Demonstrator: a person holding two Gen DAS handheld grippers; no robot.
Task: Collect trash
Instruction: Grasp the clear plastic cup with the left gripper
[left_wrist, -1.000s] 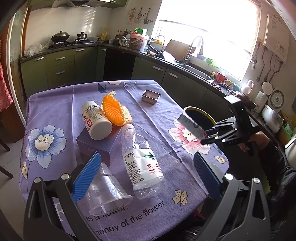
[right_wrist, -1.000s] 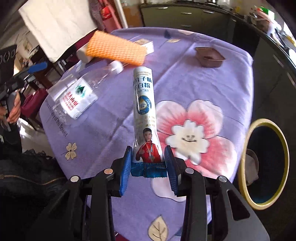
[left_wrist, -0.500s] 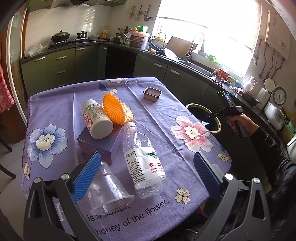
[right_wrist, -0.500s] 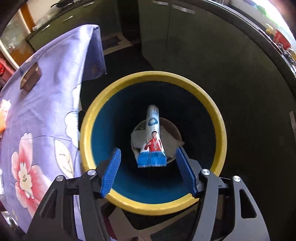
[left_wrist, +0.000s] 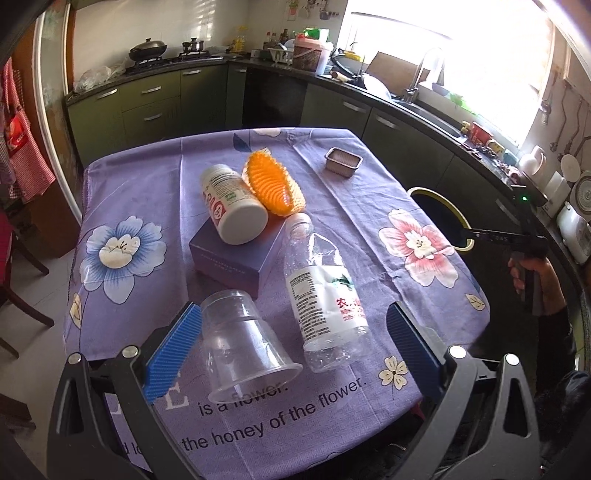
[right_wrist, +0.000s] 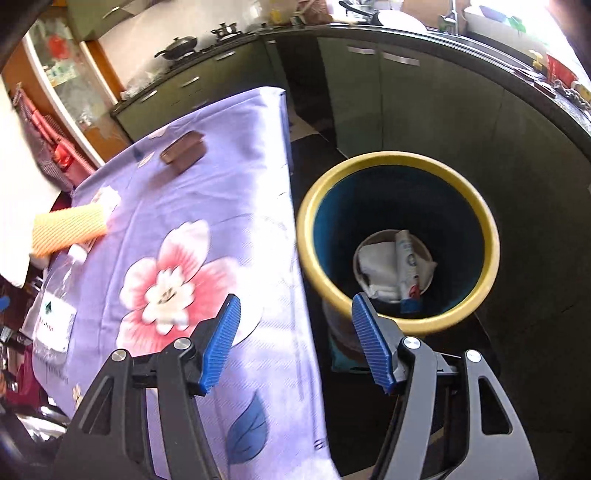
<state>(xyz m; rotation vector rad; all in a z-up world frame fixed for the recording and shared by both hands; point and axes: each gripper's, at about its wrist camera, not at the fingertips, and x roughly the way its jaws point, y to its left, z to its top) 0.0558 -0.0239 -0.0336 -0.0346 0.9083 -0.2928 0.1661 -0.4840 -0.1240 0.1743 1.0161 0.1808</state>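
On the purple flowered tablecloth (left_wrist: 147, 192), the left gripper (left_wrist: 295, 347) hangs over the near edge with its jaws wide — a clear plastic cup (left_wrist: 243, 347) lies on its side just beside the left pad, touching nothing I can be sure of, and a crushed water bottle (left_wrist: 321, 295) lies between the pads' lines. Behind them a white jar (left_wrist: 232, 210) and an orange mesh sleeve (left_wrist: 273, 188) rest on a purple box (left_wrist: 236, 258); a small foil tray (left_wrist: 343, 161) sits farther back. Off the table's right edge, the right gripper (right_wrist: 295, 343) is spread and empty — below it, the yellow-rimmed bin (right_wrist: 399, 158) holds the printed sachet (right_wrist: 406, 266) on crumpled paper.
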